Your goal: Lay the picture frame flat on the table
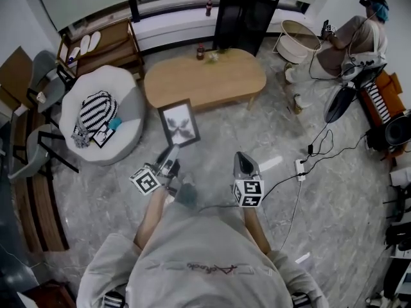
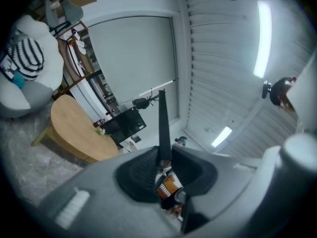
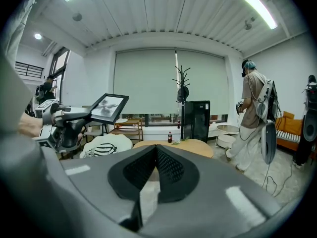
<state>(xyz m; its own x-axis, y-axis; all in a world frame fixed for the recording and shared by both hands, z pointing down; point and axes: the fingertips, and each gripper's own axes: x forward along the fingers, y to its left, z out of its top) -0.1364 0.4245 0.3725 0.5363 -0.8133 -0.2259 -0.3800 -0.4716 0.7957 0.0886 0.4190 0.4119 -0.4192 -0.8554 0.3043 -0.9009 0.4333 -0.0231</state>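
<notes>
1. Found left gripper point(image 2: 163, 157) jaws drawn narrow and clamped on one edge of the picture frame point(image 2: 162, 114), pads pressing both faces; frame seen edge-on as a thin dark bar rising from the jaws at centre of the left gripper view
2. Found right gripper point(image 3: 156, 151) jaws shut together, pads meeting at the tips, nothing between them
3. In head view, located frame just left of centre, carried in the air above the grey marble floor point(image 1: 282, 223), tilted, glazed face turned up toward the camera, black-and-white print showing
4. Placed wooden table point(image 1: 225, 82) directly above the frame in the head view, near it but not touching; top bare except for a small bottle point(image 1: 200, 52) and a bit of greenery at the far edge
5. Logged both grippers at lower centre of head view: left one under the frame's lower edge, right one further right, apart from the frame
6. Noted white pouffe point(image 1: 128, 88) with striped black-and-white item point(image 1: 96, 111) at left, black cabinet point(image 1: 246, 15) at top centre, person point(image 1: 350, 40) at upper right, power strip point(image 1: 300, 169) on the floor at right
</notes>
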